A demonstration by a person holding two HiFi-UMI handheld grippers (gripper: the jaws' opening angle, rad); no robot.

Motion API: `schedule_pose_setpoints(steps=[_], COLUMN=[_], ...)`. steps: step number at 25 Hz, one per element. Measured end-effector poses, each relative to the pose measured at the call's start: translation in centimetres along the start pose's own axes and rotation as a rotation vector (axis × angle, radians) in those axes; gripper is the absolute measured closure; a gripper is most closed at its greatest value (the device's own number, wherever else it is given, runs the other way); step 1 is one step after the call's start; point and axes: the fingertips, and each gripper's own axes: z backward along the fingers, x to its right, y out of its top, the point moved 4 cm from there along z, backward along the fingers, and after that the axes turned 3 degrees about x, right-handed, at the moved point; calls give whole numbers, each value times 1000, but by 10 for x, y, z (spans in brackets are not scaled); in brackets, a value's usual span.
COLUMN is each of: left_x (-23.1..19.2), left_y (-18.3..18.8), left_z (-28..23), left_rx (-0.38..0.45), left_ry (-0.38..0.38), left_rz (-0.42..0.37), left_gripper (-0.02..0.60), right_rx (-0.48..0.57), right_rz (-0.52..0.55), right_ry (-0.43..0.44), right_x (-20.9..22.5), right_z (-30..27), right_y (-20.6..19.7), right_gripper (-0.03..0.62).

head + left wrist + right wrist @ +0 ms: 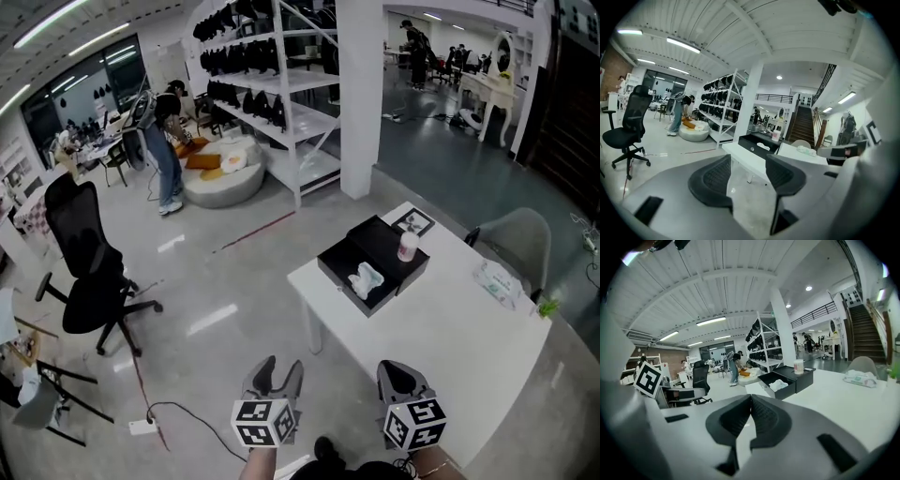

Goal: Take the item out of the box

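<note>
I hold both tools low in front of me, over the floor and short of the bench (441, 328), because I am not yet close enough to reach anything on it. My left tool (279, 370) has its jaws spread wide with only floor showing between them. I judge that this is the one ready to go in for the pick. My right tool (405, 375) has its jaws closed tip to tip on nothing, so it is just parked alongside.

The box (339, 261) sits open at the far left corner of the bench, well apart from both tools. The item (367, 278), a white crumpled-looking thing, lies inside it in plain sight. A flat black piece, probably the lid (380, 236), lies touching the box on its far side, and a cup (407, 247) stands on it. With the lid already off, nothing covers the item, so my judgement is that the task has hardly begun. What remains is to step up to the bench, bring the left tool down over the box and close it on the item.
</note>
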Motion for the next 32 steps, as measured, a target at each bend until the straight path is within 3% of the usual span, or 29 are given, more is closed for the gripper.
schedule_pose_setpoints(steps=[12, 23, 32], left_x=[6, 25, 38], left_y=[7, 29, 41], left_z=[-47, -90, -148], left_rx=[-56, -70, -111], left_ry=[-156, -223, -273], left_rz=[-52, -178, -243], left_gripper=[373, 373, 373], right_rx=[-2, 21, 40], right_rz=[-49, -59, -95], right_ry=[-158, -182, -218], right_x=[17, 31, 68], right_z=[0, -15, -38], right_y=[-1, 10, 18], right_gripper=[592, 592, 592])
